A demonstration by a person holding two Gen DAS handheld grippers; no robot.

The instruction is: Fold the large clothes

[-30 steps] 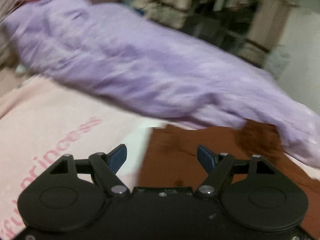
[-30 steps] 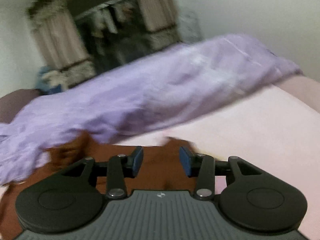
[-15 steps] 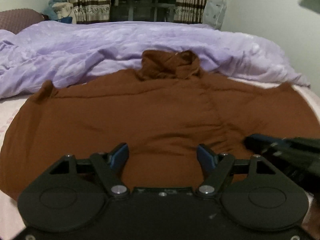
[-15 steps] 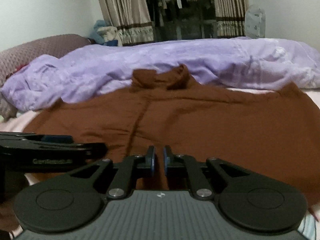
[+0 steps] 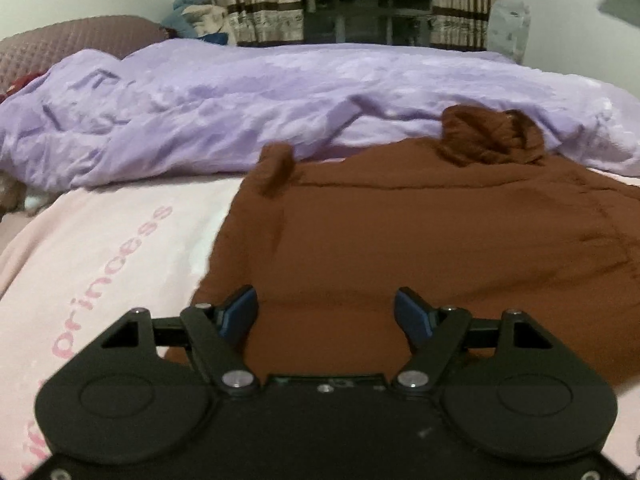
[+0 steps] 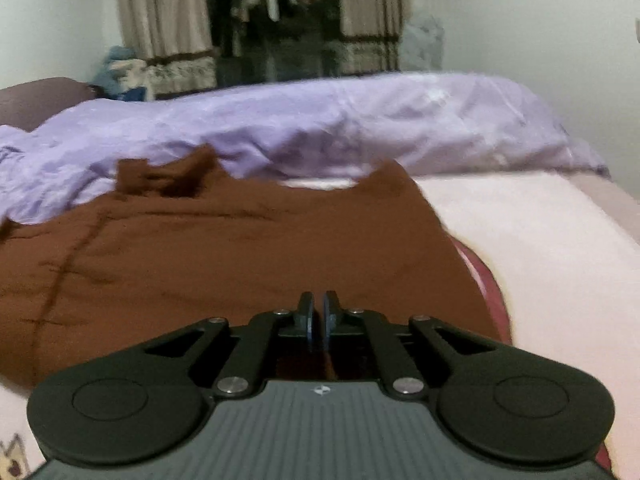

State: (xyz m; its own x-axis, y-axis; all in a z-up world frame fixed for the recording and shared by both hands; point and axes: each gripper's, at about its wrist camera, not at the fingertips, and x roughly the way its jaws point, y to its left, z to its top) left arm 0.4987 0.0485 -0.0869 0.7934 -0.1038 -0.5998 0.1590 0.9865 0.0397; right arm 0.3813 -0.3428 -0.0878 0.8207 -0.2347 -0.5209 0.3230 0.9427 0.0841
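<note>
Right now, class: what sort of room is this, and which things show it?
Most likely a bedroom: a brown garment lies on a pink bed sheet, beside a rumpled lilac duvet, with curtains behind.

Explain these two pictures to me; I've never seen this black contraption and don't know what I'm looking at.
Each picture comes from a camera mounted on a hand-held, two-finger gripper, looking forward along its fingers. A person holds one in each hand. The left gripper has its jaws open; the right gripper is shut, and whether it pinches fabric cannot be told. Both hover over a brown garment spread on a pink sheet, its collar toward a rumpled purple duvet. The job is folding it.
</note>
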